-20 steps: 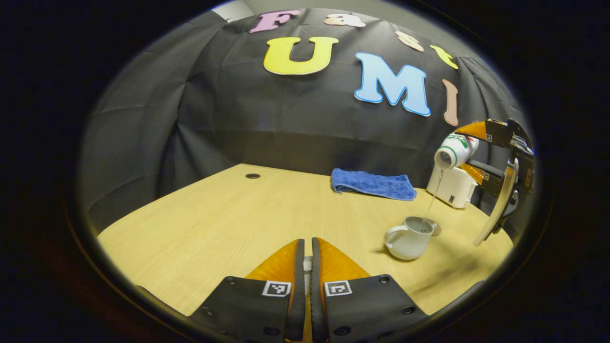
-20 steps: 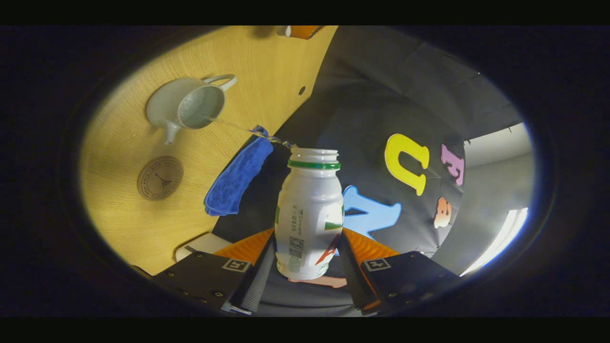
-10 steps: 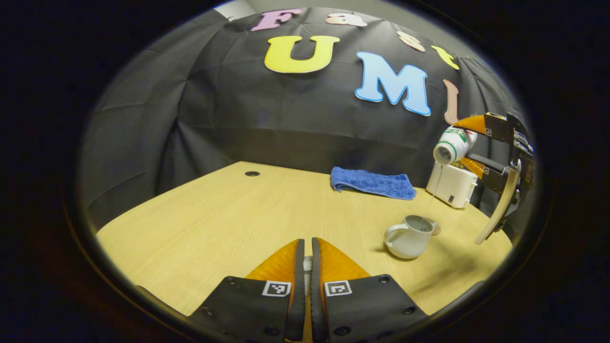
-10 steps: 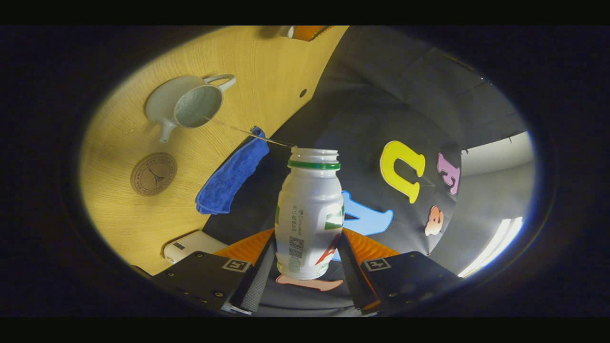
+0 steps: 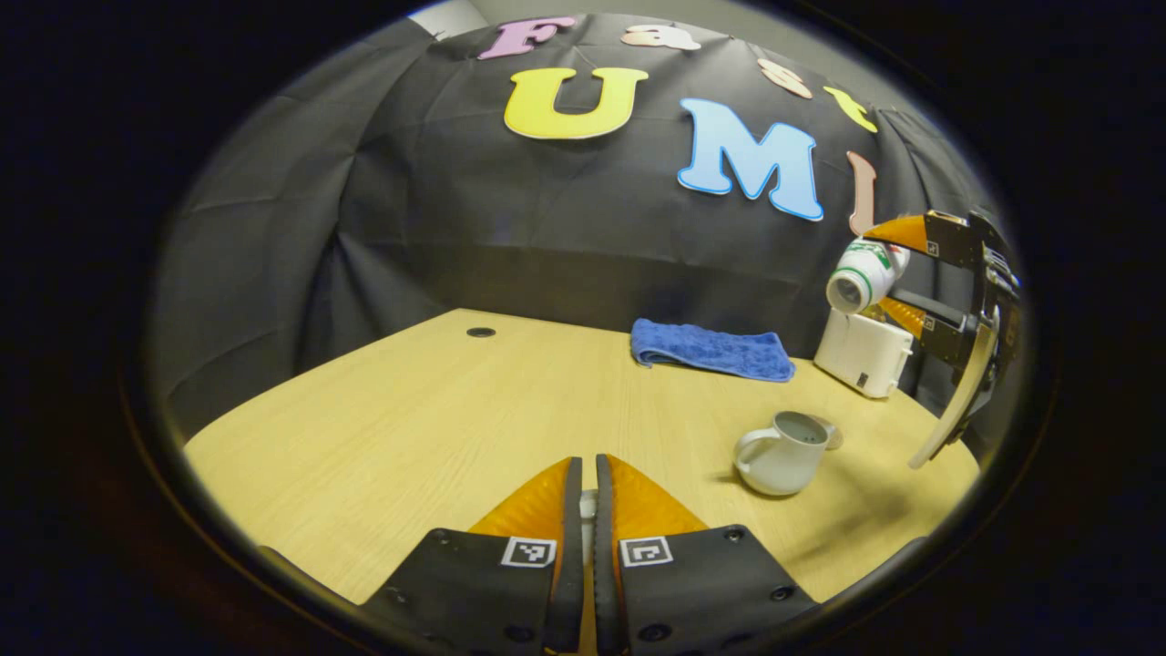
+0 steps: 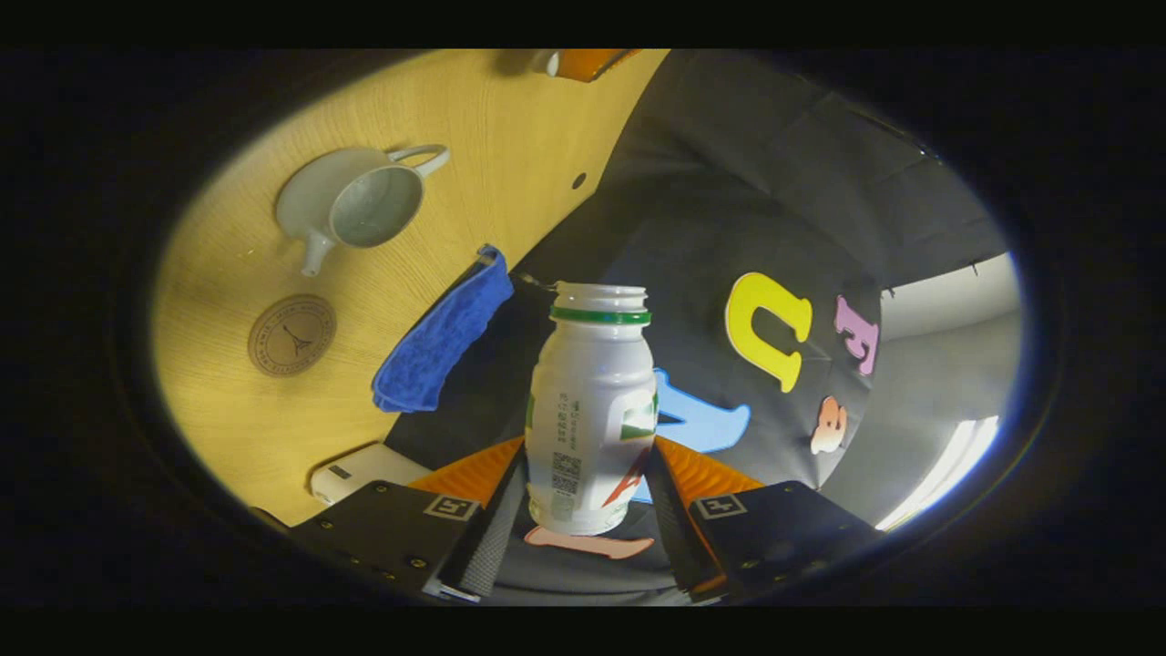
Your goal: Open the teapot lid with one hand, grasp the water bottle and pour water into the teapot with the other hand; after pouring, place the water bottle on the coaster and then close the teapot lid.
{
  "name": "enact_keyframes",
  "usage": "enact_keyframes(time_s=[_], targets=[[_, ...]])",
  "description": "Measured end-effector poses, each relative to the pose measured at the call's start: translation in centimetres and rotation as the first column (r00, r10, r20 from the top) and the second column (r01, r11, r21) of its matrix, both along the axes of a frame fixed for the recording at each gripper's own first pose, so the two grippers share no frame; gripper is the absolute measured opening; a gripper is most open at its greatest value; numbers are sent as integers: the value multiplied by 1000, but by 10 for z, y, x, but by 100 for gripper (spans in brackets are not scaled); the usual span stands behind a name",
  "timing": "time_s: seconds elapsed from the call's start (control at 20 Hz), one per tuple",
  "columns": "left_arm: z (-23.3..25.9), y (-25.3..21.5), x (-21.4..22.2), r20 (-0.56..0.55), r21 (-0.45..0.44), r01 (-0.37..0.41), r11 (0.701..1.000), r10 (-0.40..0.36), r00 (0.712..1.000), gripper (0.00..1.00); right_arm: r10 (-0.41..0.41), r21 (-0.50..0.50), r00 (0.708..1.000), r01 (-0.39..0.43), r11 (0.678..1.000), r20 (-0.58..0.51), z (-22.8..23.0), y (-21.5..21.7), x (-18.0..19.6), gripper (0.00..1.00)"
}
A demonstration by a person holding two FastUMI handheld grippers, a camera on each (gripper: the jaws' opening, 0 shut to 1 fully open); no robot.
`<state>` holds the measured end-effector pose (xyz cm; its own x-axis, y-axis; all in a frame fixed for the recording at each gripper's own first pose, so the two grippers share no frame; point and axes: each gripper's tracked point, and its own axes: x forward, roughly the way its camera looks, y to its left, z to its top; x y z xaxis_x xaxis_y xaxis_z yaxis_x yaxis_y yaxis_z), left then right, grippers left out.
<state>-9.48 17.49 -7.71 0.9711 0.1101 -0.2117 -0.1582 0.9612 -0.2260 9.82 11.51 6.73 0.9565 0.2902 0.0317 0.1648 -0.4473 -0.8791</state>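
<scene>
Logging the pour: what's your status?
Right hand-held gripper shut on tilted bottle. Left hand-held gripper shut on lid. Teapot open. Coaster bare.

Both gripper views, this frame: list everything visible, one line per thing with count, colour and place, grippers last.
teapot: 1, pale grey, lid off, on the table, water inside
water bottle: 1, white with green neck band, uncapped, tilted, held above the table
coaster: 1, brown, round, beside the teapot's spout
cloth: 1, blue, folded, at the table's back edge
box: 1, white, right of the cloth
table: 1, light wood
left gripper: 1, low over the table, fingers nearly together around a small pale item
right gripper: 1, shut on the bottle
</scene>
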Motion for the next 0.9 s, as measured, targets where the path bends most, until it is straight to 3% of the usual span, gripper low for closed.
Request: enact_keyframes(time_s=[0.2,0.35,0.45,0.6,0.65,0.9], targets=[[4,-3,2,12,5,3,1000,-3,1000,12,-27,173,991,50,984,-131,-22,-14,4,71],[10,-10,4,20,16,19,1000,-19,1000,16,-37,322,970,116,940,-241,-47,-24,5,71],[17,-15,6,32,27,28,999,-29,999,10,-40,401,954,162,902,-297,-60,-27,4,71],[29,-27,14,60,31,53,998,-54,997,12,-35,521,931,234,821,-363,-81,-32,-2,71],[33,-30,15,69,34,62,998,-64,996,8,-30,560,923,258,787,-383,-87,-32,-6,71],[57,-53,33,110,67,110,992,-117,987,12,19,720,887,362,593,-461,-88,-47,-17,71]])
